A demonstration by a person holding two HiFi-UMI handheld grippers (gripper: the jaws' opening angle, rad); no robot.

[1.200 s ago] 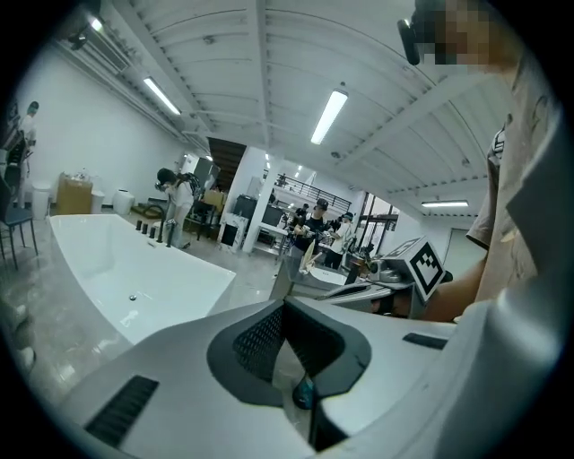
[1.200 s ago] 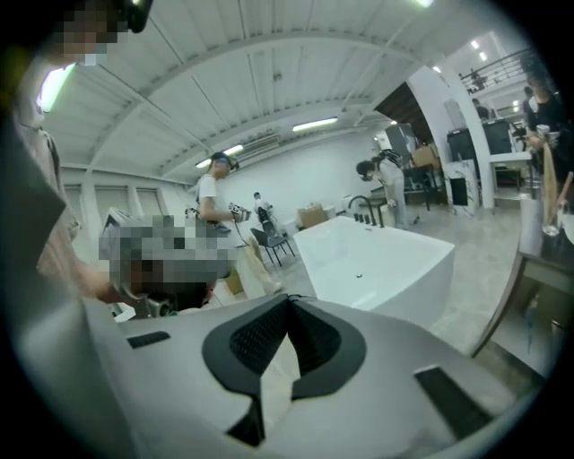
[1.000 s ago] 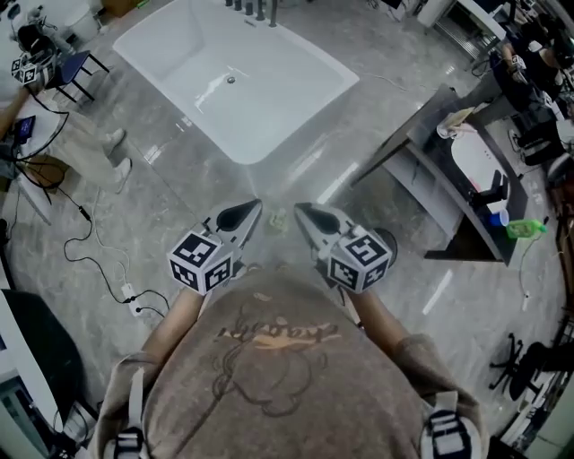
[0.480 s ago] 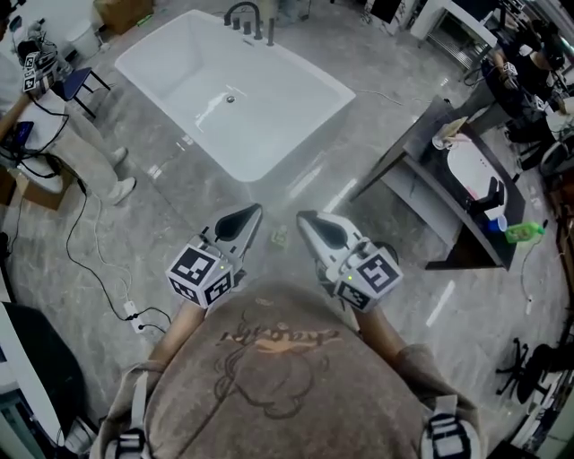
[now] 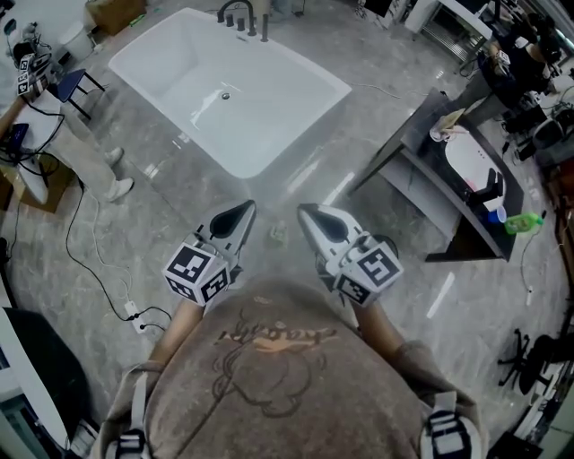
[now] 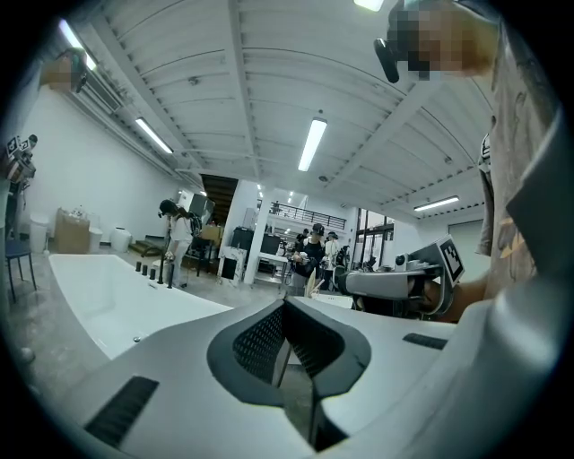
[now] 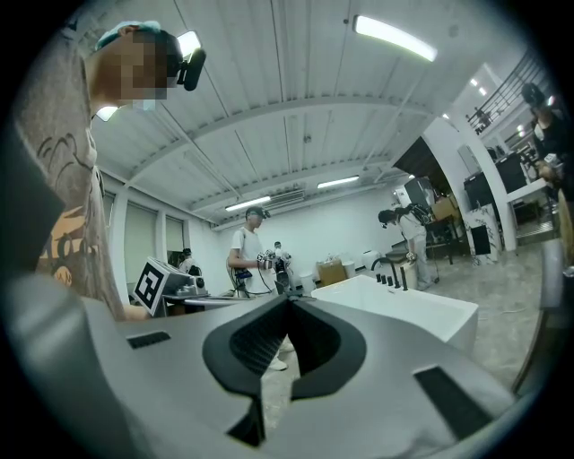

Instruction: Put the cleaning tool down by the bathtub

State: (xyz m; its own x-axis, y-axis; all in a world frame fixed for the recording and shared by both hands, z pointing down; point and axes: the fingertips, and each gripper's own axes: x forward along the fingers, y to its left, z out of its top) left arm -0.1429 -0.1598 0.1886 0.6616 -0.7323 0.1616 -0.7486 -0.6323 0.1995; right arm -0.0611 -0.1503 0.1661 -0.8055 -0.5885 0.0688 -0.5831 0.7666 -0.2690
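Left hand-held gripper (image 5: 245, 209) and right hand-held gripper (image 5: 306, 212) flank the cleaning tool (image 5: 279, 233).

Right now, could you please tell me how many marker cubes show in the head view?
3: one cube on the left gripper, one on the right gripper, one at far upper left; others may be hidden.

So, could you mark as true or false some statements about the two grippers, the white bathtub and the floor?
1. Black taps stand on the white rectangular bathtub's far rim. True.
2. The right gripper holds a sponge. False: its jaws are shut on nothing.
3. The left gripper is wide open. False: shut, empty.
4. A small greenish thing lies on the grey marble floor, seen between the grippers. True.
5. The green bottle stands in the bathtub. False: it is by the dark counter.
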